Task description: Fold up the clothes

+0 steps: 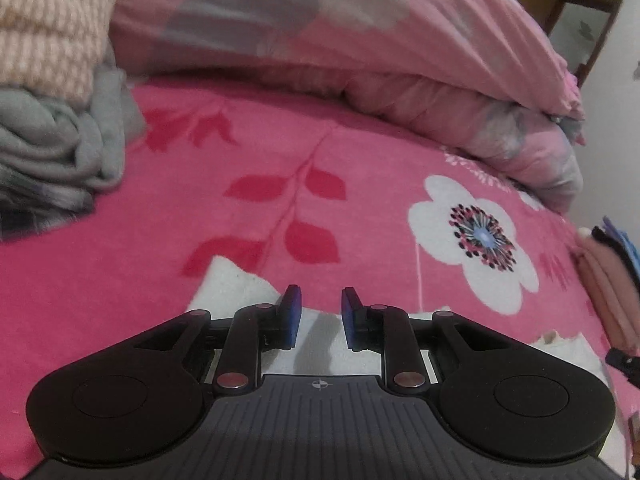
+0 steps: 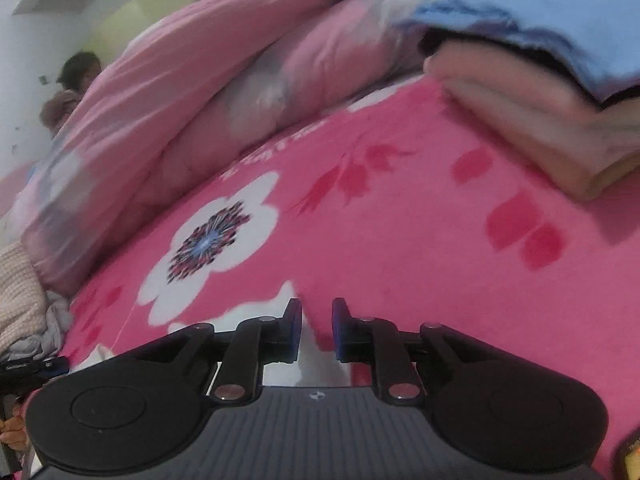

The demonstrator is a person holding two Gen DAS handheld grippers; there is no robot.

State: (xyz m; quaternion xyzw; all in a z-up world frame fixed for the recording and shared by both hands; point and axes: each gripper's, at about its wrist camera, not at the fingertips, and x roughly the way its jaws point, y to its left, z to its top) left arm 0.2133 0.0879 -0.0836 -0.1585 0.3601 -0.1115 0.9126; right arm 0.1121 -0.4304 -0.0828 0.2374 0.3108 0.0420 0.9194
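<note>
Left gripper [image 1: 320, 312] released over pink floral blanket [image 1: 360, 160], right gripper [image 2: 317, 324] likewise released, folded stack [image 2: 540, 120] lay on blanket, unfolded grey heap [image 1: 60, 152] at its far side.

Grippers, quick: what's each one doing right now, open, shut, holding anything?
Left gripper: open, holding nothing.
Right gripper: open, holding nothing.

right claw [image 2: 317, 330] gapes empty over pink floral blanket [image 2: 400, 240], folded clothes [image 2: 540, 120] nearby.
</note>
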